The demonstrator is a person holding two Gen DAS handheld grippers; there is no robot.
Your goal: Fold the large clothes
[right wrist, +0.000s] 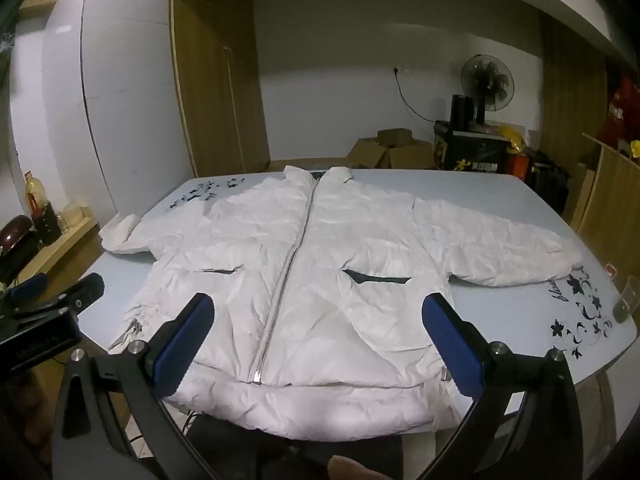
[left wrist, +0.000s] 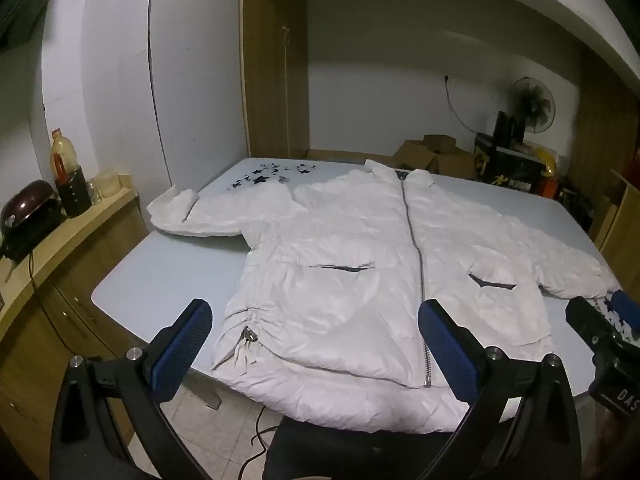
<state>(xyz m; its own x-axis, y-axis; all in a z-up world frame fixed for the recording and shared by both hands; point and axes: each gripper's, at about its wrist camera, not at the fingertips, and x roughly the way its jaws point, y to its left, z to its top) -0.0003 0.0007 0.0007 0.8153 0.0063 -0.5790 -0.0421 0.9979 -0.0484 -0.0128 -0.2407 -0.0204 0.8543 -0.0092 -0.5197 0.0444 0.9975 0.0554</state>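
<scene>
Jacket [left wrist: 360,280]: white, zipped, spread flat front-up w/ sleeves out on table [left wrist: 160,276], ready for folding. My left gripper [left wrist: 316,344] & right gripper [right wrist: 318,336] spread wide, empty, above near hem.

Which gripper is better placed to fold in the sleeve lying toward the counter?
Probably left. The left gripper, open, hovers over the jacket's hem on the sleeve side; the right gripper sits farther over.

Jacket [left wrist: 340,264]: white, zipped, spread front-up on the pale table [left wrist: 168,276], sleeves out, hem over the near edge.
Left gripper [left wrist: 316,344]: jaws wide, above the hem, empty.
Right gripper [left wrist: 600,320]: at right edge.
</scene>
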